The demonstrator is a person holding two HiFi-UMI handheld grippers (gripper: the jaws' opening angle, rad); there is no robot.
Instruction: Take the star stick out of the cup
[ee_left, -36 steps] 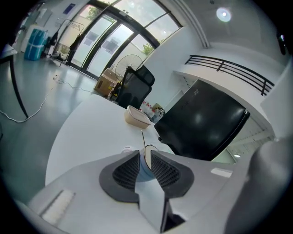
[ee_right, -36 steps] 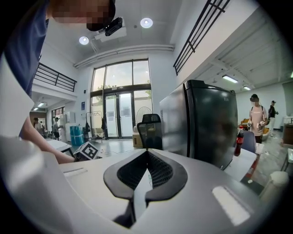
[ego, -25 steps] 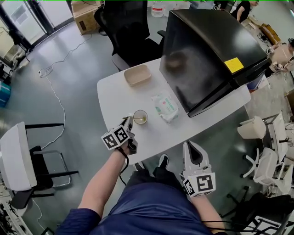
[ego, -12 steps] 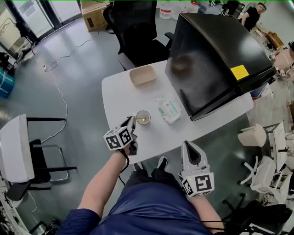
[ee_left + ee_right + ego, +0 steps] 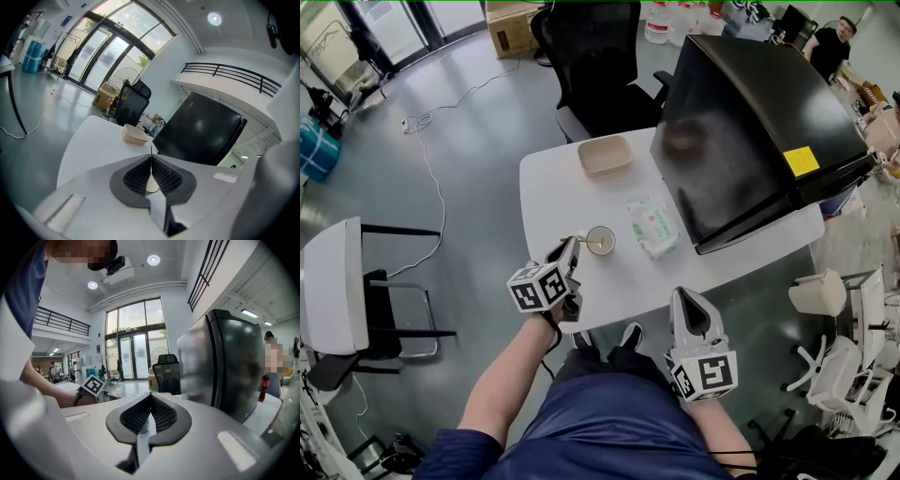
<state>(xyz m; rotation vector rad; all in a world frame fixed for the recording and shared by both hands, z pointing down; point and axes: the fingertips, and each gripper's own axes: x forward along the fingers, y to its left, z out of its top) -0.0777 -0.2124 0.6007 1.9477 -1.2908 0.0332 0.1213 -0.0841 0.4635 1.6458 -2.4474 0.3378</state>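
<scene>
A small cup (image 5: 600, 240) stands near the front-left edge of the white table (image 5: 553, 197). A thin star stick (image 5: 587, 239) leans out of it toward my left gripper (image 5: 572, 246). That gripper sits just left of the cup, and its jaws are shut on the stick. In the left gripper view the stick (image 5: 151, 151) rises as a thin line from my left gripper (image 5: 151, 161), with the cup (image 5: 152, 183) showing pale behind. My right gripper (image 5: 693, 309) hangs below the table's front edge, shut and holding nothing; the right gripper view shows my right gripper (image 5: 150, 401) closed.
A beige tray (image 5: 606, 155) lies at the table's back, and a wipes pack (image 5: 653, 228) lies right of the cup. A large black box (image 5: 759, 122) covers the table's right side. A black office chair (image 5: 591, 56) stands behind and a white chair (image 5: 333, 300) at the left.
The head view has drifted, so the table sits further right in the picture. My left gripper stays by the cup with the stick. The right gripper has not moved.
</scene>
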